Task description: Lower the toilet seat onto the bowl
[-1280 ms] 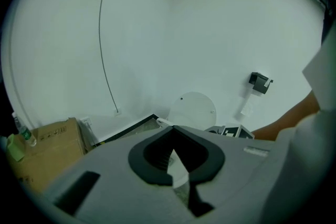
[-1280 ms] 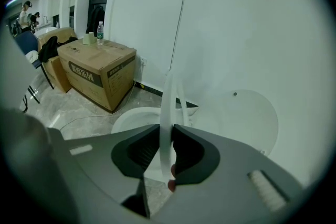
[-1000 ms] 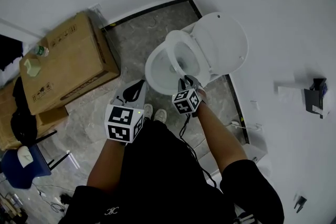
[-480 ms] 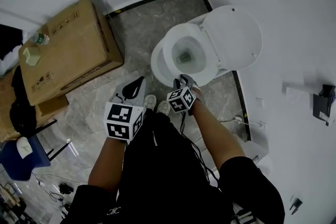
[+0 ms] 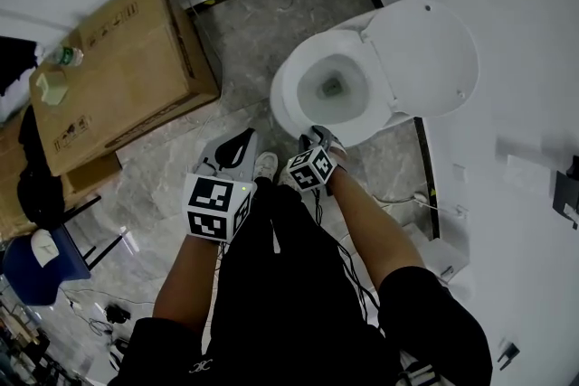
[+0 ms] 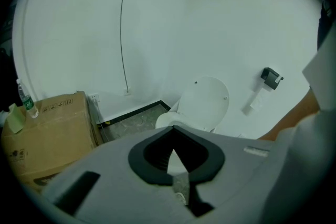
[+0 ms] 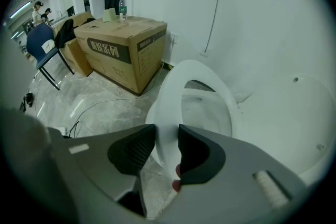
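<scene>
Toilet seat (image 7: 169, 93) lies down on the bowl (image 5: 332, 88), dark drain showing, directly ahead of the right gripper (image 7: 167, 139). Its jaws have just been opening and stand apart either side of the seat's front rim. Left gripper (image 6: 173, 128) is closed and empty, with the raised lid (image 6: 202, 102) beyond it. Cardboard box (image 7: 123, 50) carrying a bottle (image 7: 122, 7) stands to the left of both grippers.

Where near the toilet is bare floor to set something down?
The grey marble floor between the brown cardboard box and the white toilet bowl is bare. The strip right of the bowl is narrow and carries a white cable. Near the blue chair, black cables crowd the floor.
</scene>
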`<state>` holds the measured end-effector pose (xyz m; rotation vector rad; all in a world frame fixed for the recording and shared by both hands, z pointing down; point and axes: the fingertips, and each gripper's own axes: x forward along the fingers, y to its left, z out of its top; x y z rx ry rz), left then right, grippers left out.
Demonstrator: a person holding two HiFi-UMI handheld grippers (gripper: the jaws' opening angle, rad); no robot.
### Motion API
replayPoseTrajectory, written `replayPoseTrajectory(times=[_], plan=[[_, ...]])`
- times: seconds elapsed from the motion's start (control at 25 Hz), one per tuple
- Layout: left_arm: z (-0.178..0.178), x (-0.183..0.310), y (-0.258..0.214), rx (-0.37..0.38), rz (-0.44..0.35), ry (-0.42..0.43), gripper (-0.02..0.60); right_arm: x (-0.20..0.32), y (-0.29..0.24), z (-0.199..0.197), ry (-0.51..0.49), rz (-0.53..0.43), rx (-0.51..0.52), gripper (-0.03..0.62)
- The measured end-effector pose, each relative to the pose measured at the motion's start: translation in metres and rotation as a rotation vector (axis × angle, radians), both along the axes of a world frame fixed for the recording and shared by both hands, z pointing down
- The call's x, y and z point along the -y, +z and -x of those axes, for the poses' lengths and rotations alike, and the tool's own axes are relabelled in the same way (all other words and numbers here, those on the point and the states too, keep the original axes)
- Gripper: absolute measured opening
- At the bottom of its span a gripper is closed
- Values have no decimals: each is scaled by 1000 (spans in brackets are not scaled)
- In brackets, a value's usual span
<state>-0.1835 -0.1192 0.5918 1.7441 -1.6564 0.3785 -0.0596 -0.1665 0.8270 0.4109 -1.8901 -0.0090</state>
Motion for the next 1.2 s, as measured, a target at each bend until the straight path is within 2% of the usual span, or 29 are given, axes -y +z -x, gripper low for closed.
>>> replayPoseTrajectory(times=[0.64,1.2], plan=[[10,22,64,-31,54,11,9,-11,96,16,-65,88,-89,225],[-4,25,98,-42,87,50,8,-13,137,18,-63,123,-98,244]])
